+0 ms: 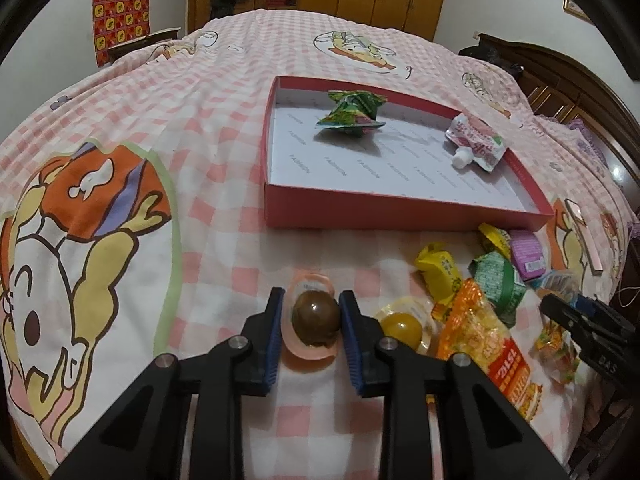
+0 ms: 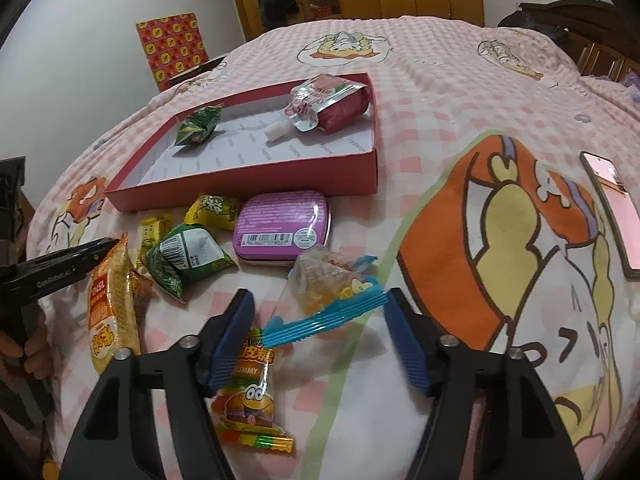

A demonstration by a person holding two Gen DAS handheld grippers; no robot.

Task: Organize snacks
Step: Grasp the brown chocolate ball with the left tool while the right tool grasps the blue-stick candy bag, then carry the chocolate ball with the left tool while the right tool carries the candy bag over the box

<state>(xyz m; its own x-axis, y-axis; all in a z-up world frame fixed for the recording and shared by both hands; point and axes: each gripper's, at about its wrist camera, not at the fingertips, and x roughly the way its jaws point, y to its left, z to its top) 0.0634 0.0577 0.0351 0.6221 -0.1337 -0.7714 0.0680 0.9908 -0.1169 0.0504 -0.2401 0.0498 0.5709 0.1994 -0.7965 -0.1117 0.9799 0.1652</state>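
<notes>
**Left fingers clamped on a jelly cup, right ones spread over a candy bag**

Your left gripper (image 1: 310, 322) is pinching a pink jelly cup (image 1: 311, 320) with a brown ball inside, its blue pads pressed against both sides, cup sitting on the checked bed cover (image 1: 200, 140). A yellow jelly cup (image 1: 402, 326) lies just beside it. Your right gripper (image 2: 320, 336) has its fingers spread, with a clear candy bag with a blue seal (image 2: 332, 296) between them; the pads aren't touching it. A gummy packet (image 2: 248, 400) lies under the left finger. The red box (image 1: 360, 210) sits farther back on the bed, holding a green wrapped snack (image 1: 352, 112) and a spouted pouch (image 1: 476, 142). The remaining snacks are piled in front of the box, including a purple tin (image 2: 284, 226).
</notes>
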